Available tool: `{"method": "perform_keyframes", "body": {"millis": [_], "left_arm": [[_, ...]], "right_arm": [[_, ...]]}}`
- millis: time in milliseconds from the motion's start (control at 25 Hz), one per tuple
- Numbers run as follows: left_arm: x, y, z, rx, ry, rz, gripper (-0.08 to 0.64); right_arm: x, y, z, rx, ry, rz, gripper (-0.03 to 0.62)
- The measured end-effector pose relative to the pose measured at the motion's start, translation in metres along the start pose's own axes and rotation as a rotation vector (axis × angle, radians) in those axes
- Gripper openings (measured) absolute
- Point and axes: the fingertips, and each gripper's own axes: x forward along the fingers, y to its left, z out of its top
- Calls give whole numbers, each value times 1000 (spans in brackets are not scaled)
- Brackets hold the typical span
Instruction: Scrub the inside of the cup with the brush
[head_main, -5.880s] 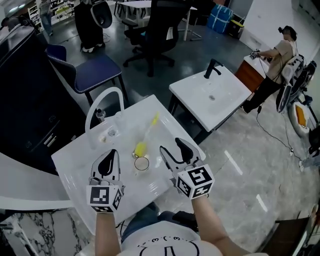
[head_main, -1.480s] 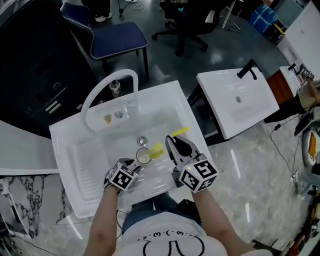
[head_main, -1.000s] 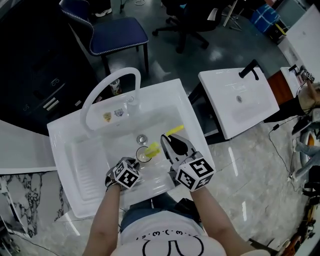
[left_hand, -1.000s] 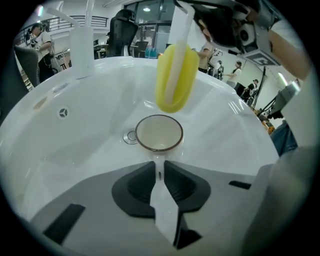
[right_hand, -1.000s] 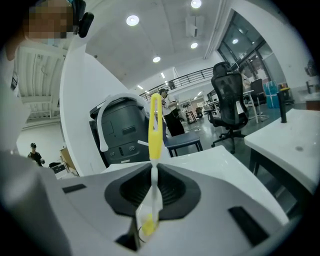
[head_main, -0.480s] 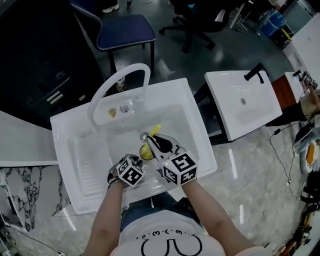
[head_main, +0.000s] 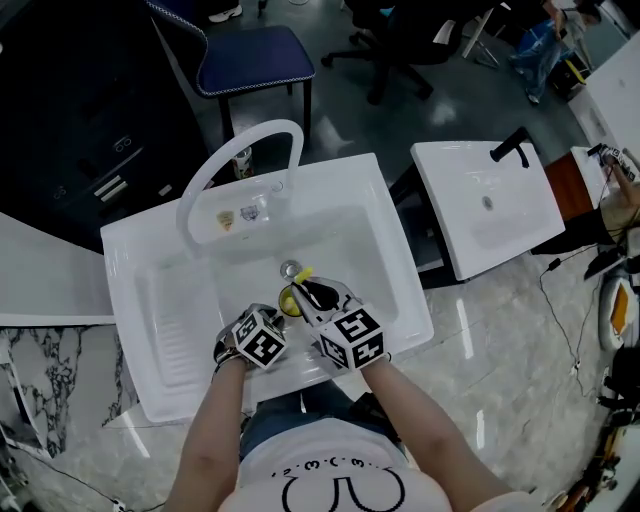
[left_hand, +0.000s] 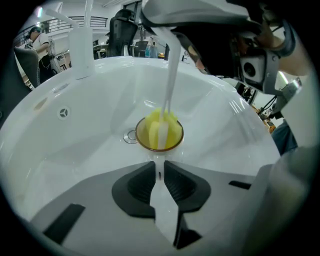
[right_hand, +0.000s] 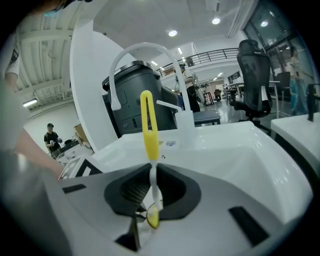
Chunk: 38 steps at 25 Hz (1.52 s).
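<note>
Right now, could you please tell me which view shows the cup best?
The left gripper view: the cup sits centred, brush inside. The head view shows it tiny; the right gripper view, barely a sliver.

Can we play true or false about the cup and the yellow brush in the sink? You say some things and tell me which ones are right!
1. The brush has its yellow head inside the cup. True.
2. The cup stands on the ribbed draining board. False: it stands down in the basin of the sink, right by the drain.
3. The right hand-held gripper is clamped on the brush's handle. True.
4. The cup lies tipped over on its side. False: it stands upright, mouth up.
</note>
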Motion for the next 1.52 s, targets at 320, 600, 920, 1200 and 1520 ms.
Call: {"method": "perform_keyframes", "body": {"millis": [320,600,920,1200,1520], "left_arm": [[1,0,1,-11,1,4,66],[1,-1,-1,-8,4,-2,65],[2,-1,-3,-1,7,-6,66],[1,-3,-2,5,8,-11,66],[1,-3,-2,7,8,-13,66]], "right_arm": [[2,-4,-30,-82,131,11,43],[-3,-3,-21,-59,99,13,43],[-16,-5,12,-36,-28,-13,41],[-2,-7,22,-42,-56,-36,39],[19,-8,2,-56,-10,-30,38]]}}
